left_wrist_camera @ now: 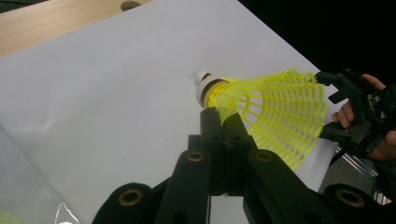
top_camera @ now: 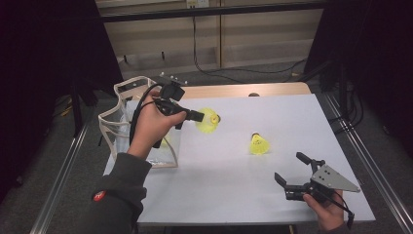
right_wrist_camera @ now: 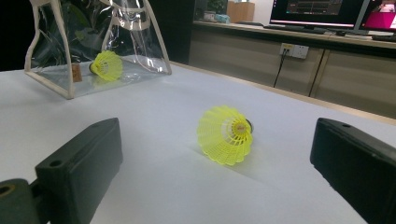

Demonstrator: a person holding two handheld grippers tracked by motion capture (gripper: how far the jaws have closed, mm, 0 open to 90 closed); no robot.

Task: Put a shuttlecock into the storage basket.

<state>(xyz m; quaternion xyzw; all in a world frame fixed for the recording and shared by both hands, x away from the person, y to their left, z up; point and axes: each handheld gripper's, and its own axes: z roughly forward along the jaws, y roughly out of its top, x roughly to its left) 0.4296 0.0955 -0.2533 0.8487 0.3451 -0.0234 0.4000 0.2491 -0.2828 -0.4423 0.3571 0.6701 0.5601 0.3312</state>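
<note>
My left gripper (top_camera: 199,117) is shut on the skirt of a yellow shuttlecock (top_camera: 209,120), holding it above the white table just right of a clear bag (top_camera: 122,122). In the left gripper view the jaws meet on the netted skirt of the shuttlecock (left_wrist_camera: 261,105), near its white cork. A second yellow shuttlecock (top_camera: 258,144) lies on its side mid-table; it sits ahead of and between the jaws in the right gripper view (right_wrist_camera: 225,134). My right gripper (top_camera: 290,170) rests open near the table's front right, with nothing in it. A third shuttlecock (right_wrist_camera: 107,65) lies inside the bag (right_wrist_camera: 51,79).
The white sheet (top_camera: 234,185) covers a wooden table whose far edge (top_camera: 243,90) shows. Metal rails (top_camera: 370,161) run along both sides. Cabinets and a hanging cable (top_camera: 195,44) stand behind. Monitors (right_wrist_camera: 327,11) glow at the back.
</note>
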